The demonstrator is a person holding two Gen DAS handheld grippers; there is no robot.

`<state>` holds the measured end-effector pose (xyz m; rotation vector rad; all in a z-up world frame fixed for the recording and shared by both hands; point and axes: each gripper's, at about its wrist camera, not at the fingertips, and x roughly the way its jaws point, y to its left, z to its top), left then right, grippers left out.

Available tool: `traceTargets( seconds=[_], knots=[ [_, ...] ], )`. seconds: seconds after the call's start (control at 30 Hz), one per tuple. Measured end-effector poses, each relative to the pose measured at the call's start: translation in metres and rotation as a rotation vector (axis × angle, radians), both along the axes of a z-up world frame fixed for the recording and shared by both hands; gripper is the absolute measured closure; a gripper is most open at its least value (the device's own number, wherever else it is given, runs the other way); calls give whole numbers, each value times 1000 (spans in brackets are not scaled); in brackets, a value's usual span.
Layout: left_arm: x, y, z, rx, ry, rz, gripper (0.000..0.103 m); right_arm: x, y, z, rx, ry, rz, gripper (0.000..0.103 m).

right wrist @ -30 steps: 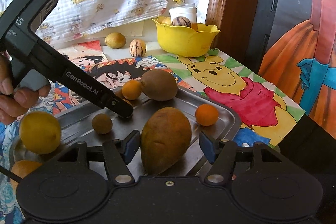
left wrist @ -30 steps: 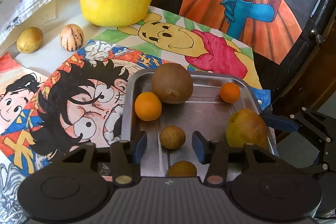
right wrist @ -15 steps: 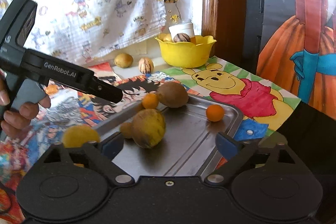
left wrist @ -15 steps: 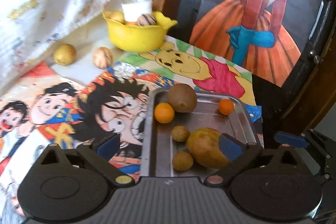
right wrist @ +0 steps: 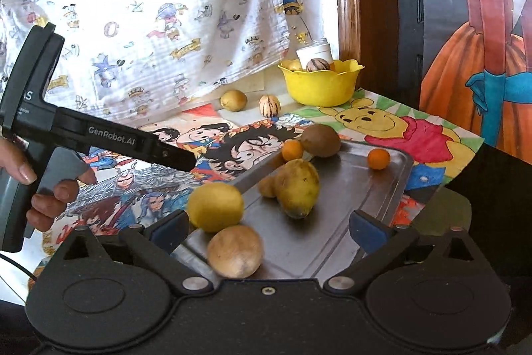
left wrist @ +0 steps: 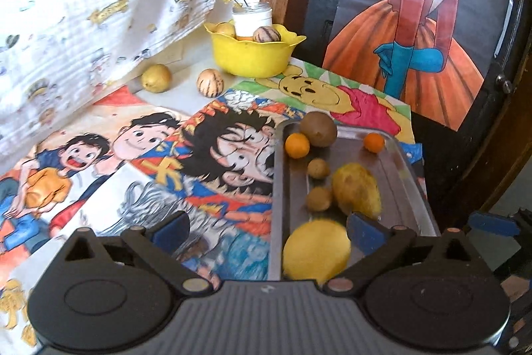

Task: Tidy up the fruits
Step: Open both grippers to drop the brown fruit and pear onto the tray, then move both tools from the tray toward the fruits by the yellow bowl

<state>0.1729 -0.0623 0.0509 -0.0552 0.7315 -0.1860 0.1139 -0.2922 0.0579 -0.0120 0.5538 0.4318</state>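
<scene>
1. The steel tray [left wrist: 412, 188] lies on the desk [left wrist: 173, 103], which is covered in cartoon drawings; every place below is given from this tray
2. Left hand-held gripper [left wrist: 267, 230]: its jaws have just been opening and now stand wide apart, holding nothing; a lemon [left wrist: 316, 250] lies at the tray's near end, between the blue pads but untouched
3. Right hand-held gripper [right wrist: 267, 230]: its jaws have also just been opening, now wide and empty; a tan fruit [right wrist: 235, 251] lies on the tray's near end between them, free of both pads
4. Mid-tray lies a mango [left wrist: 355, 190] with two small brown fruits [left wrist: 318, 168] just beside it
5. At the tray's far end sit a kiwi [left wrist: 318, 128], an orange [left wrist: 297, 145] touching it, and a smaller orange [left wrist: 373, 142] apart
6. Beyond the tray stands a yellow bowl [left wrist: 251, 55] holding fruit; a striped fruit [left wrist: 209, 83] and a pear [left wrist: 156, 78] lie on the desk near it
7. In the right wrist view a hand [right wrist: 50, 188] grips the left tool, off the tray's left side
</scene>
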Motion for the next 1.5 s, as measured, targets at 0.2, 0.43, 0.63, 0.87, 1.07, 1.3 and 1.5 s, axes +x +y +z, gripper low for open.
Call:
traceTargets(
  seconds=[0.2, 0.43, 0.63, 0.87, 1.07, 1.3, 1.5],
  knots=[
    [-23, 10, -3, 36, 9, 2, 1, -20, 15, -1, -8, 25, -13, 1],
    [-45, 30, -11, 45, 45, 49, 1, -41, 36, 0, -44, 57, 27, 1],
    [-55, 50, -12, 91, 74, 78, 1, -46, 48, 4, -42, 109, 63, 1],
    [-59, 67, -8, 133, 77, 94, 1, -47, 55, 8, -49, 128, 53, 1],
    [-55, 70, 6, 210, 49, 87, 1, -40, 54, 39, -33, 90, 28, 1],
    [-39, 81, 72, 346, -115, 77, 0, -17, 50, 154, -105, -116, 107, 1],
    [-15, 84, 155, 440, -340, 29, 0, 28, 61, 266, -137, -277, 203, 1]
  ],
)
